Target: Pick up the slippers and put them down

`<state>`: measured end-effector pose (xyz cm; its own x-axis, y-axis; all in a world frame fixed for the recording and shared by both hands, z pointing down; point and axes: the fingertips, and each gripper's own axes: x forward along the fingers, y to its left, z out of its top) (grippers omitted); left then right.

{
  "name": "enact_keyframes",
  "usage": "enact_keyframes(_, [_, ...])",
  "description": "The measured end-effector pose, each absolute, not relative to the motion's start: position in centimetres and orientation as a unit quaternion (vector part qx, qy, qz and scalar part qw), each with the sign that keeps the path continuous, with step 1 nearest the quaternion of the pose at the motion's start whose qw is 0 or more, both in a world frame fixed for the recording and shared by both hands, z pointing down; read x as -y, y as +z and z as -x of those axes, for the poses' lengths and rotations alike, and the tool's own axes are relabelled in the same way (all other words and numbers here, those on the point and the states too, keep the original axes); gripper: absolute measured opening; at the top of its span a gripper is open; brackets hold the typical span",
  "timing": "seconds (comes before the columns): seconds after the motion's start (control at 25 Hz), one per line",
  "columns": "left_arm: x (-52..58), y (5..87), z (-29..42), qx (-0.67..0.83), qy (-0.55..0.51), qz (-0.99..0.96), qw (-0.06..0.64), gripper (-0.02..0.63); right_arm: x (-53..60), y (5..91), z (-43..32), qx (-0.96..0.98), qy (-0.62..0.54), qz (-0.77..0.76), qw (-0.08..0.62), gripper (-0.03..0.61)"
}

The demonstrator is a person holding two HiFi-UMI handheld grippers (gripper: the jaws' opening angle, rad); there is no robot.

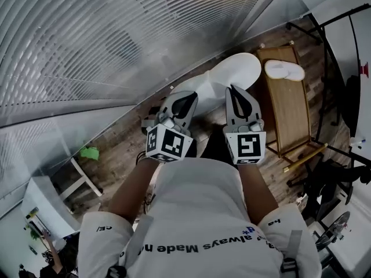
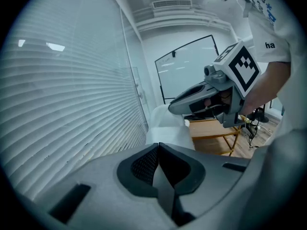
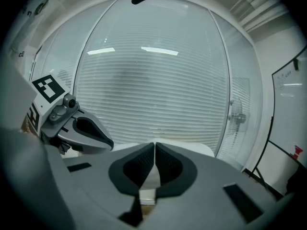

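A white shirt [image 1: 200, 207] is closest. The left tool [image 1: 186, 99] and right tool [image 1: 235, 91] are clenched, empty. A slipper [image 1: 284, 69] lies on the desk [image 1: 290, 117].

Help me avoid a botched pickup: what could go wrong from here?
1. The left gripper and right gripper are both shut and empty. Reaching the slipper like that would likely shove it off the wooden rack.
2. Only one slipper shows, so the other may get missed.
3. The white table sits close beside the rack and could be bumped.
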<state>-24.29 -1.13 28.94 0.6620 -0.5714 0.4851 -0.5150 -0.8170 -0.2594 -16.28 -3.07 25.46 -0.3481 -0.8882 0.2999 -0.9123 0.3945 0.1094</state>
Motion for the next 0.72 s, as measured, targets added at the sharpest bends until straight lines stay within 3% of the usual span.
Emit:
enact_keyframes(0.28, [0.2,30.0,27.9,-0.312,-0.295,0.902,0.044,0.012,2.4,26.7,19.9,0.832,0.045,-0.529,0.160,0.015])
enact_keyframes(0.72, [-0.1,31.3,27.0,-0.326,-0.303,0.895,0.034,0.012,2.6,28.0,19.2,0.844,0.054,-0.506,0.169,0.015])
